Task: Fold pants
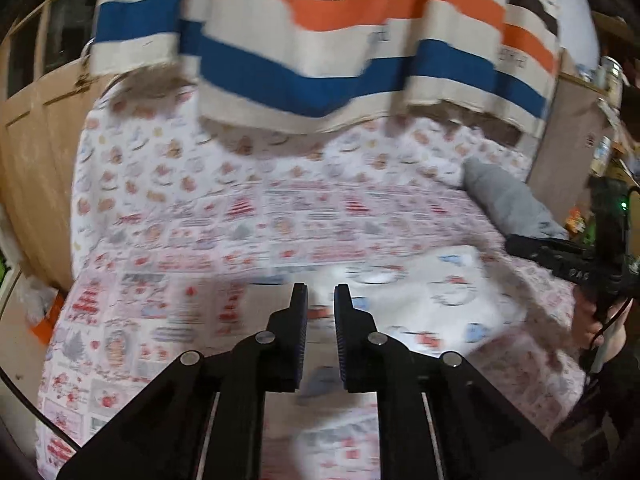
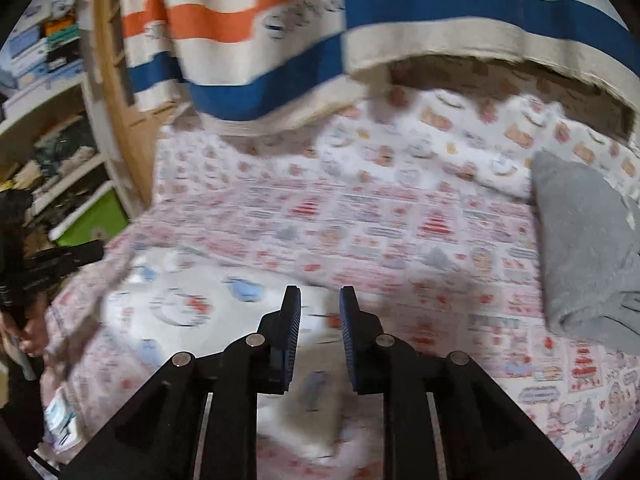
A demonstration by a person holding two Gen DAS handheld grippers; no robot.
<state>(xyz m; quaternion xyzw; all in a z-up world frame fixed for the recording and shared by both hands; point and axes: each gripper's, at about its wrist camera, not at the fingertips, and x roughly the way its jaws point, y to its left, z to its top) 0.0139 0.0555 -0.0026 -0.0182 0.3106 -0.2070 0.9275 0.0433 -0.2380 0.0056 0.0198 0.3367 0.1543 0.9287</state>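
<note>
White patterned pants (image 1: 440,292) lie flat on the bed, ahead and right of my left gripper (image 1: 321,294). They also show in the right wrist view (image 2: 188,308), ahead and left of my right gripper (image 2: 320,296). Both grippers are open with a narrow gap and hold nothing. They hover above the bed's near part. The right gripper (image 1: 568,260) shows from the side in the left wrist view. The left gripper (image 2: 52,268) shows at the left edge of the right wrist view. Both views are blurred.
A patterned bedsheet (image 1: 240,232) covers the bed. A folded grey garment (image 2: 584,248) lies at the bed's right side. A striped cloth (image 1: 320,40) hangs behind the bed. A wooden door (image 1: 36,152) stands left; shelves (image 2: 52,120) hold clutter.
</note>
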